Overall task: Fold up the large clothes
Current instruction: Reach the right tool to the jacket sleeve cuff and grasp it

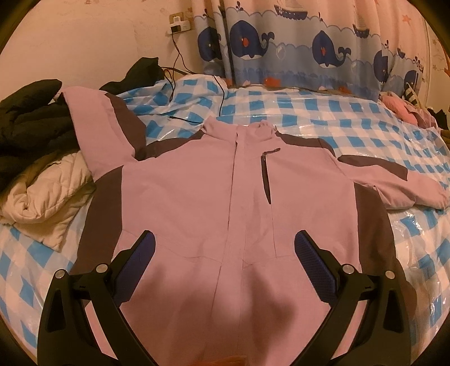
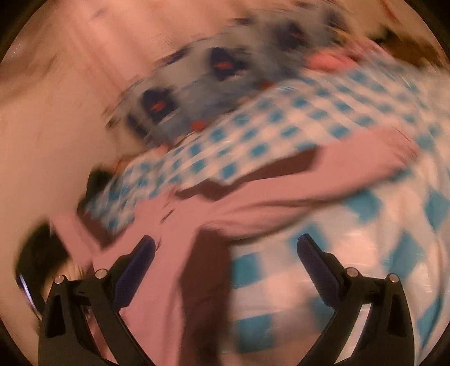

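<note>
A: Since you have both views up, how many garments are there, from the left?

B: At the left edge of the bed [image 1: 323, 112], one pile: black clothing [image 1: 31, 112] on a cream quilted piece [image 1: 42, 197]. Then one pink jacket [image 1: 197, 183] with dark panels, spread flat, front up, collar toward the curtain [image 1: 295, 50]. It has two sleeves, one angled up at the left and one lying out to the right. Far right, a pink bundle [image 1: 405, 108], too small to identify.

A: And the tools?

B: Two. The left hand-held gripper [image 1: 225, 239] hovers over the jacket's lower front, jaws wide, nothing between them. The right hand-held gripper [image 2: 226, 245] is equally wide and empty, over the jacket's dark side panel and the checked cover [image 2: 365, 253].

A: What is hard to make out?

B: The right view is smeared throughout; one sleeve [image 2: 337, 169] reads, little else. The jacket's hem is cut off at the bottom. One black cable [image 1: 174, 70] runs down from the wall socket [image 1: 180, 24] onto the bed.
</note>
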The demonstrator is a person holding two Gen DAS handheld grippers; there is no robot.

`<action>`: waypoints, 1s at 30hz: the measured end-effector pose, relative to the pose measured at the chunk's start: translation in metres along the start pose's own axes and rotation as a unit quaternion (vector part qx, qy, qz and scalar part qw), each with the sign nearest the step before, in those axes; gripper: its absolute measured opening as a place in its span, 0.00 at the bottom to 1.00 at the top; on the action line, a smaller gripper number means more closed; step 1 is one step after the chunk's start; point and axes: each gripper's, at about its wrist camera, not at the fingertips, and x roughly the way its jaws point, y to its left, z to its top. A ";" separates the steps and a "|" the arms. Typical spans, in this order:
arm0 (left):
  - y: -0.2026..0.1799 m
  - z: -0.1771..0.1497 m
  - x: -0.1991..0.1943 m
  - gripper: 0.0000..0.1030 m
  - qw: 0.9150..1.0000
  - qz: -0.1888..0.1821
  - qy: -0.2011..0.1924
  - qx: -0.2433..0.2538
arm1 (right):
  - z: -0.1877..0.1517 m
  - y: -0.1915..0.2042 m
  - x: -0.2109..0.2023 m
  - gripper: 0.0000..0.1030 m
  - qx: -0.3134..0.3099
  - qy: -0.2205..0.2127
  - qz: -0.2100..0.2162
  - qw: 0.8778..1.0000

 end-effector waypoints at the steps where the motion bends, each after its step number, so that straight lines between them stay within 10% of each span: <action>1: 0.000 -0.001 0.000 0.93 1.000 0.001 0.000 -0.001 | 0.014 -0.028 -0.007 0.94 0.016 -0.005 -0.021 1.000; 10: -0.015 -0.006 0.018 0.93 1.000 0.009 0.016 0.011 | 0.097 -0.191 0.022 0.94 0.175 0.041 -0.025 0.983; 21: -0.023 -0.011 0.026 0.93 0.999 0.020 0.021 0.023 | 0.126 -0.250 0.096 0.93 0.206 0.043 -0.071 0.975; 23: -0.023 -0.011 0.029 0.93 0.999 0.021 0.023 0.025 | 0.135 -0.251 0.099 0.62 0.198 0.024 -0.067 0.978; 24: -0.022 -0.011 0.030 0.93 0.999 0.022 0.024 0.026 | 0.139 -0.249 0.101 0.25 0.198 0.020 -0.063 0.978; 30: -0.021 -0.010 0.030 0.93 0.999 0.023 0.017 0.026 | 0.191 -0.206 0.083 0.13 0.109 -0.033 -0.024 0.993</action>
